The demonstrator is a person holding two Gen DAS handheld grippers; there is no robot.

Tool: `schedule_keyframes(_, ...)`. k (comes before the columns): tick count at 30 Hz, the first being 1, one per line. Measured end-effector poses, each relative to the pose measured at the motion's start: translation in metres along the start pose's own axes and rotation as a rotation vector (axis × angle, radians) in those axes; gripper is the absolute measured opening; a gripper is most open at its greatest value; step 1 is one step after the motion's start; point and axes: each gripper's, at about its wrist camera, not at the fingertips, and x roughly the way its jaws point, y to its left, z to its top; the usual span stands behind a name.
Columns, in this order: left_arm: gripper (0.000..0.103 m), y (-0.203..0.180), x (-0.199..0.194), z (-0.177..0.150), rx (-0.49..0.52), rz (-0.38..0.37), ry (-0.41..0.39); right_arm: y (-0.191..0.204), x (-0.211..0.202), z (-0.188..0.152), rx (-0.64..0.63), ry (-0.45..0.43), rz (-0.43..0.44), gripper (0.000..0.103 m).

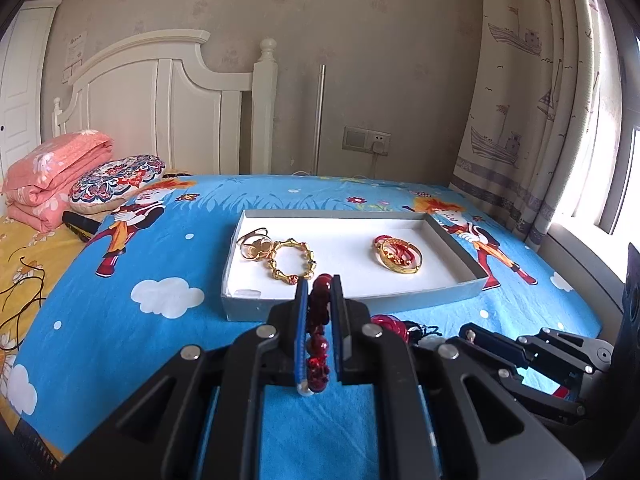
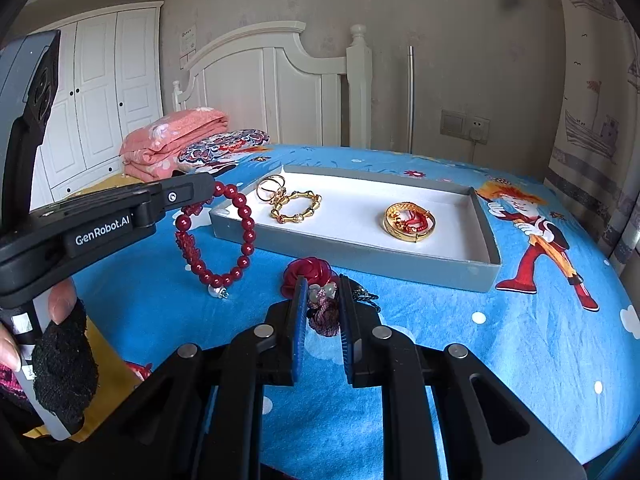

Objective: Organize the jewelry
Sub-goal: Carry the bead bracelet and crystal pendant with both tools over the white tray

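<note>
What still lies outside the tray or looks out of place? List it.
A red fabric rose with a tassel and dark cord lies on the bedsheet in front of the grey tray. The red bead bracelet hangs from the left gripper, outside the tray.

**Where everything sits around the tray**

The tray (image 2: 352, 246) lies on the bed (image 2: 440, 340). Inside it, the rings (image 2: 272, 189) and link bracelet (image 2: 298, 208) sit at its left end, touching; the bangles (image 2: 409, 219) lie toward its right end, well apart from them. Before the tray's near wall, on the bed, lies the flower piece (image 2: 307, 273), with the right gripper (image 2: 324, 300) around its tassel. Left of the tray's near corner, the bead bracelet (image 2: 218, 236) hangs from the left gripper (image 1: 319, 292). Behind and left of the tray lie the cushion (image 2: 224, 147) and folded quilt (image 2: 176, 136).
</note>
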Motion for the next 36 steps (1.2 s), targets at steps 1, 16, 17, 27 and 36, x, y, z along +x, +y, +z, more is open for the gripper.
schedule_keyframes(1,0.011,0.0,-0.001,-0.001,0.0,0.002,0.001,0.0,-0.001,0.001,0.002,-0.004,-0.002,0.015)
schedule_keyframes(16,0.011,-0.018,-0.015,-0.013,0.036,0.07,-0.049,-0.009,-0.02,0.019,0.065,-0.079,-0.073,0.015)
schedule_keyframes(17,0.011,-0.018,-0.015,-0.014,0.038,0.073,-0.051,-0.009,-0.02,0.021,0.063,-0.08,-0.075,0.015)
schedule_keyframes(27,0.011,-0.019,-0.015,-0.013,0.042,0.085,-0.057,-0.014,-0.02,0.023,0.076,-0.084,-0.082,0.015)
schedule_keyframes(36,0.01,-0.021,0.004,0.026,0.051,0.02,-0.049,-0.034,0.005,0.057,0.087,-0.062,-0.086,0.015)
